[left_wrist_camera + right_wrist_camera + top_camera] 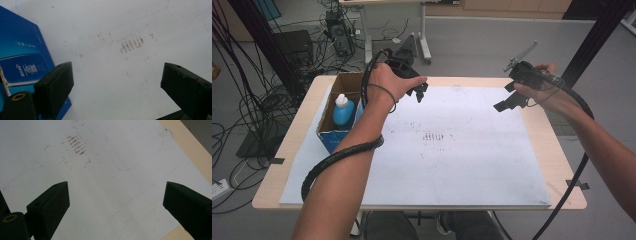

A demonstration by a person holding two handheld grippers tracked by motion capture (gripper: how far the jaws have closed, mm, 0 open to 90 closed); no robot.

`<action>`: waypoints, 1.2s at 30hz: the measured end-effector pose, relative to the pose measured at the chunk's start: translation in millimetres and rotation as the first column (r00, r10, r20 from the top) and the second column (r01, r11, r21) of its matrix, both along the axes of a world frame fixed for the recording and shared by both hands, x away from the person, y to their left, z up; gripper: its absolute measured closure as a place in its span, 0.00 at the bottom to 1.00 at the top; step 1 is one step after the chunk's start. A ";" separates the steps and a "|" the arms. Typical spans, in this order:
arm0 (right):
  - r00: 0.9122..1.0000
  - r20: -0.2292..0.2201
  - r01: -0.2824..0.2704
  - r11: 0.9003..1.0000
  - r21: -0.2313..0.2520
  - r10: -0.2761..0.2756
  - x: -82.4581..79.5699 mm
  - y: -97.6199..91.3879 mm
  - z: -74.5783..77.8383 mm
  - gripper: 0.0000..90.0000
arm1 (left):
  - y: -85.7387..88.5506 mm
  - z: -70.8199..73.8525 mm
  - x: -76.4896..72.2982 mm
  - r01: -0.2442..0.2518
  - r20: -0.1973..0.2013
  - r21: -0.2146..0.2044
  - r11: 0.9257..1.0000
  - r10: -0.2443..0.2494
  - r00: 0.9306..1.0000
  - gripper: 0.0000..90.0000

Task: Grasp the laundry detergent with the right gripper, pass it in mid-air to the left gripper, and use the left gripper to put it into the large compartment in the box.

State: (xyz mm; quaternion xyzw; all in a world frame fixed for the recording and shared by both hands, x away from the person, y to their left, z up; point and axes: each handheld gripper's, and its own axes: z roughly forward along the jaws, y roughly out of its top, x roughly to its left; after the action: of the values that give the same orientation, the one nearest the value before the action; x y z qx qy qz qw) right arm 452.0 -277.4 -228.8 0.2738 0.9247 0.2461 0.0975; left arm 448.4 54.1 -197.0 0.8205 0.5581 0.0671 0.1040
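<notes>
High view: both grippers hover empty over the white board, so this looks like the approach before a first pick. The left gripper hangs just beside the cardboard box at the table's ten o'clock, where the blue bottle stands upright; the right gripper hangs at two o'clock, wrist bent inward.

Left gripper view: its jaws stand wide apart, nothing between them; the box's blue side lies at nine o'clock. The next move probably calls for swinging left over the bottle.

Right gripper view: jaws spread wide, empty, over bare board.
</notes>
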 end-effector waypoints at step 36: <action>1.000 0.022 0.008 1.000 -0.002 -0.008 -2.7 -1.5 1.0 0.08 | 3.6 -2.6 0.0 0.004 -0.007 -0.044 0.999 -0.004 1.000 0.13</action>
State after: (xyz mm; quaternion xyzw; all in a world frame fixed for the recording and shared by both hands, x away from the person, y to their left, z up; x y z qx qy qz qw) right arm 449.3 -279.0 -227.8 0.2746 0.9227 0.2477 0.1087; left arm 448.4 57.7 -199.6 0.8193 0.5582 0.0515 0.1201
